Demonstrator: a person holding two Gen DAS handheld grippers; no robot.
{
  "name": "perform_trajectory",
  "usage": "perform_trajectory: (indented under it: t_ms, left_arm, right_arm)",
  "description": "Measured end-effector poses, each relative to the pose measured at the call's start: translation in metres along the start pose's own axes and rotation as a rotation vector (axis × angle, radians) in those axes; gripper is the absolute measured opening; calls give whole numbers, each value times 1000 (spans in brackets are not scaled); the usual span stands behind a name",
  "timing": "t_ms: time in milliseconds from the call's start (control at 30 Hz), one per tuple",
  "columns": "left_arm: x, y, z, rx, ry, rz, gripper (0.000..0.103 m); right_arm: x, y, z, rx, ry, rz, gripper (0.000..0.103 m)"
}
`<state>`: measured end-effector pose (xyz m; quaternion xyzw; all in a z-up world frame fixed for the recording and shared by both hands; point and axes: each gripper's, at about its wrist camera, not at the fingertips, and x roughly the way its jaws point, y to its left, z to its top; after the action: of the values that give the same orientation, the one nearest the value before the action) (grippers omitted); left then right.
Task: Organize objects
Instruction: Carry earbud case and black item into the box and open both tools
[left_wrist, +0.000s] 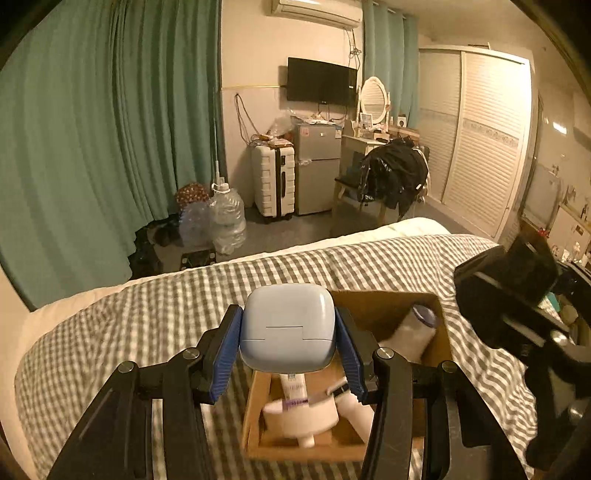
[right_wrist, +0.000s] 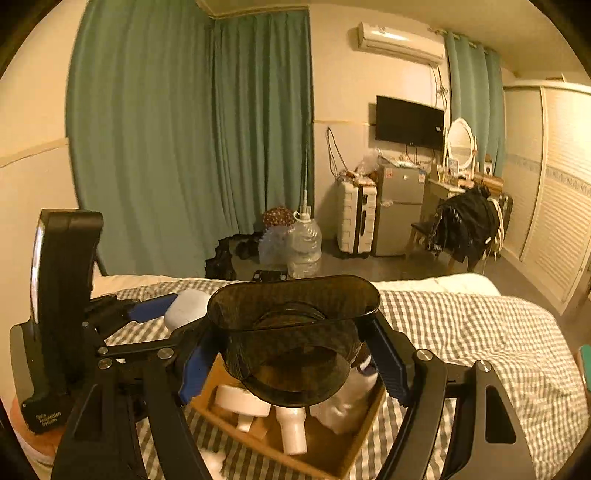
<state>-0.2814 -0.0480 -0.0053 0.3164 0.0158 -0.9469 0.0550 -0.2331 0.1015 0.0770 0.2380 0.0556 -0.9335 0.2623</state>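
Note:
My left gripper (left_wrist: 288, 343) is shut on a pale blue rounded case (left_wrist: 287, 326) and holds it above a brown cardboard box (left_wrist: 439, 332) on the checked bed. White bottles and tubes (left_wrist: 306, 413) lie in the box. My right gripper (right_wrist: 295, 354) is shut on a dark translucent oval container (right_wrist: 295, 332) and holds it over the same box (right_wrist: 354, 446), with white bottles (right_wrist: 291, 428) below it. The left gripper with the blue case (right_wrist: 184, 306) shows at the left in the right wrist view. The right gripper's black body (left_wrist: 517, 306) shows at the right in the left wrist view.
The bed has a grey-and-white checked cover (left_wrist: 147, 314). Beyond it are green curtains (left_wrist: 110, 129), large water jugs (left_wrist: 227, 218), a white suitcase (left_wrist: 273, 181), a small fridge (left_wrist: 319, 166), a chair with dark clothes (left_wrist: 395, 173) and a white wardrobe (left_wrist: 476, 140).

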Motion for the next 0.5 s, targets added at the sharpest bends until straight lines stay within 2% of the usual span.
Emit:
perform_trajectory:
  t_ms: [133, 200, 300, 433, 500]
  left_arm:
    - [30, 0, -17, 16, 27, -8, 51]
    - [46, -2, -27, 30, 56, -9, 51]
    - [64, -3, -37, 34, 95, -45, 51]
    - [79, -10, -47, 75, 142, -38, 51]
    - [84, -11, -52, 67, 167, -58, 51]
  right_arm:
    - [44, -13, -5, 15, 35, -18, 75]
    - [68, -16, -10, -5, 58, -60, 75]
    - [98, -23, -20, 1, 113, -70, 75]
    - [120, -31, -32, -4, 169, -67, 75]
    - [126, -34, -38, -2, 186, -60, 75]
